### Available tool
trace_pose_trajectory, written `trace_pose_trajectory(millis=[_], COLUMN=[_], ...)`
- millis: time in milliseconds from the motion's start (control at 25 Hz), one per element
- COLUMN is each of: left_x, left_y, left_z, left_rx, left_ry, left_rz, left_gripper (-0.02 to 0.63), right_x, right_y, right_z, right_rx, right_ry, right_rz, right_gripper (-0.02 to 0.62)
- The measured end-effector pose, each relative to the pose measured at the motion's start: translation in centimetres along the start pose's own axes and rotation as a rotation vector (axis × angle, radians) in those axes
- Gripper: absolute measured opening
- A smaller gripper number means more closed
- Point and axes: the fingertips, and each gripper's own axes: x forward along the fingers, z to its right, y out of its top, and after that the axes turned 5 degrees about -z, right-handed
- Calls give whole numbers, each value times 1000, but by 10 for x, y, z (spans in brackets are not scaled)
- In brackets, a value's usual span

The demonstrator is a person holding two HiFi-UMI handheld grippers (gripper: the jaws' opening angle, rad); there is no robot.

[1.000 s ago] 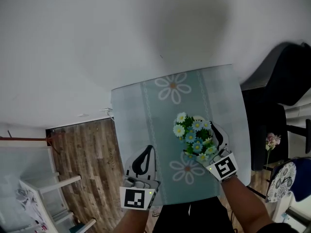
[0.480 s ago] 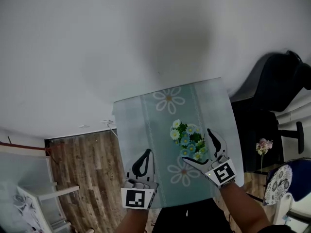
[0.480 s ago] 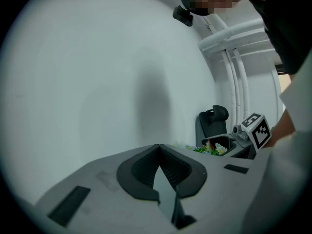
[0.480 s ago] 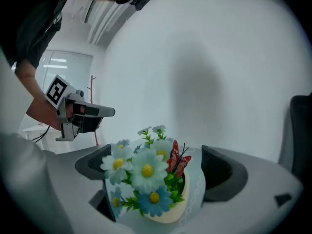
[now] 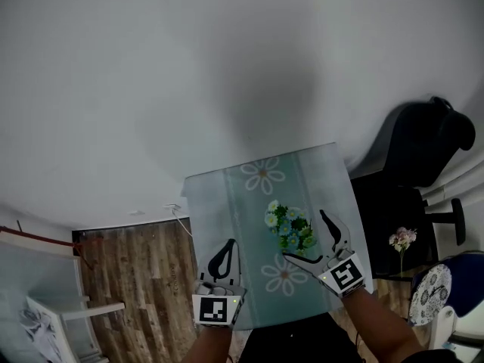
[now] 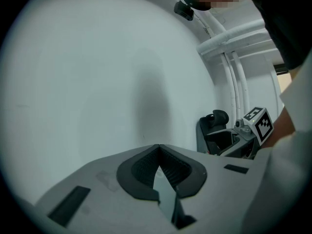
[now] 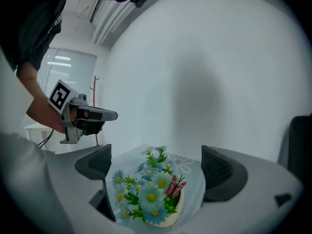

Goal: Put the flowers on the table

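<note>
Standing on the desk (image 5: 236, 203), between the two white daisy prints of its smooth pale teal cloth, the flowers (image 5: 290, 229) are a small artificial bunch: blue and white daisy heads with yellow centres, stiff green leaves and a reddish butterfly, set in a rounded cream pot. The right gripper (image 5: 305, 234) is released around them. In the right gripper view its ribbed dark pads on grey moulded fingers (image 7: 220, 168) stand wide apart, with the bunch between them and nearer the left-hand pad; whether that pad touches the petals cannot be told. The left gripper (image 5: 225, 246) hangs over the near left edge of the desk, well apart from the flowers, and the left gripper view shows its fingers clenched tip to tip on nothing. Its marker cube faces the head camera. A second ago the right fingers were clamped on the bunch nearer the near right edge of the cloth; now they are spread and the pot rests farther in on the desk, while the left gripper has kept its place and its grip. A black padded chair (image 5: 423, 146) stands to the right of the desk and brown wood-grain floor (image 5: 144, 255) lies to its left.
</note>
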Motion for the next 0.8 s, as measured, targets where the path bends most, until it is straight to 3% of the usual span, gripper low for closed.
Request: trace_pose_trajectory(millis=[360,800], left_x=[-13,-22], left_y=[8,56], left_z=[-10,-10], left_rx=[56,83], left_ry=[23,23], left_rz=[-28,70], left_gripper=[5,5], right_x=[-11,-29], right_y=[32,71], right_z=[8,16], right_rx=[20,16], right_ry=[-20,-40], right_rz=[30,60], right_gripper=[580,580])
